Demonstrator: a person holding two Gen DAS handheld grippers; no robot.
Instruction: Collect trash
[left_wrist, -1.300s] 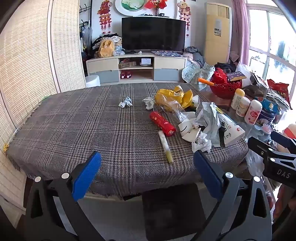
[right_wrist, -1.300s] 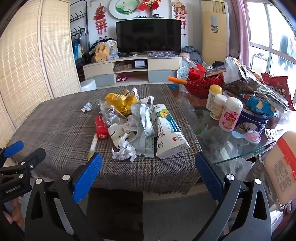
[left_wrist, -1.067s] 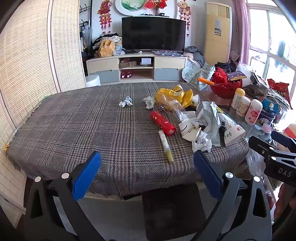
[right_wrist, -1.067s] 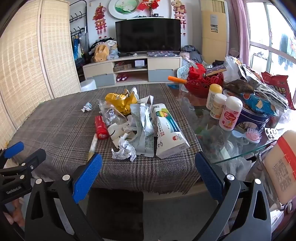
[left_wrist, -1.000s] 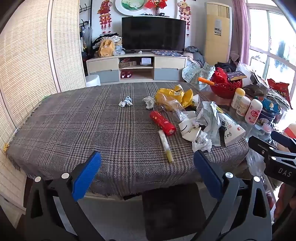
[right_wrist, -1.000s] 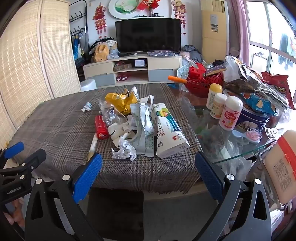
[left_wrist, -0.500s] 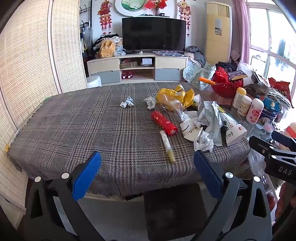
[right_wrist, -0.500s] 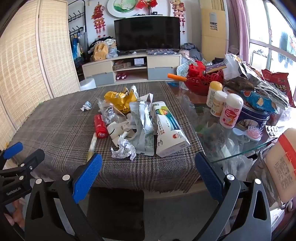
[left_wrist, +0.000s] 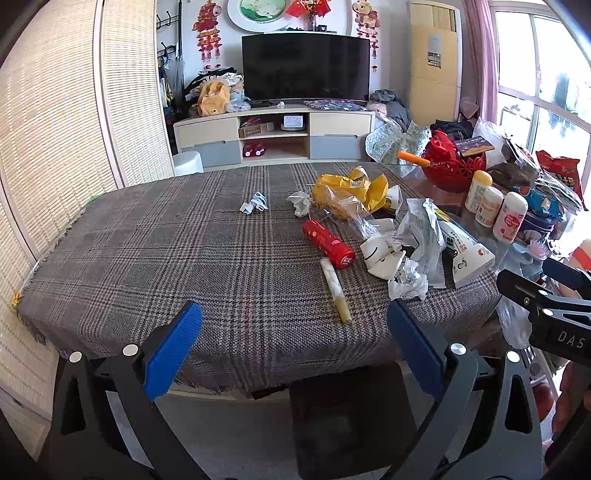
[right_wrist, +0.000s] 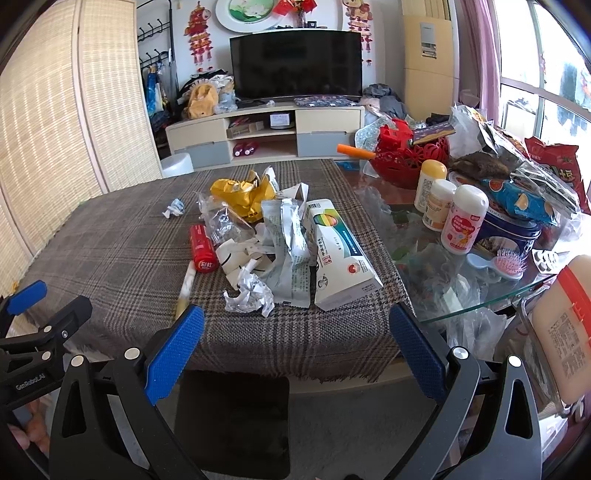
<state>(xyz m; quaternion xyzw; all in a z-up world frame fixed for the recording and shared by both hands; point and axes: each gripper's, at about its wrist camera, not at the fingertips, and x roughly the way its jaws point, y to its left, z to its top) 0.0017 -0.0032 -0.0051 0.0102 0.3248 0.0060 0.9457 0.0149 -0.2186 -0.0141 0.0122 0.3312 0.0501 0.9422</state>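
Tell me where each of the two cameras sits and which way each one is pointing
Left wrist: sits on the left gripper, just off the near edge of the plaid-covered table, facing the television; its open blue-padded fingers show, with the right gripper at the right edge.
Right wrist: sits on the right gripper further right, facing the trash pile; its open fingers show, with the left gripper at the left edge.
Shared: red cylindrical can, crumpled yellow wrapper, white medicine box.

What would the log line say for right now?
phase: approach | left gripper: open, empty | right gripper: open, empty | trash: crumpled paper, red tube on plaid tablecloth, untouched
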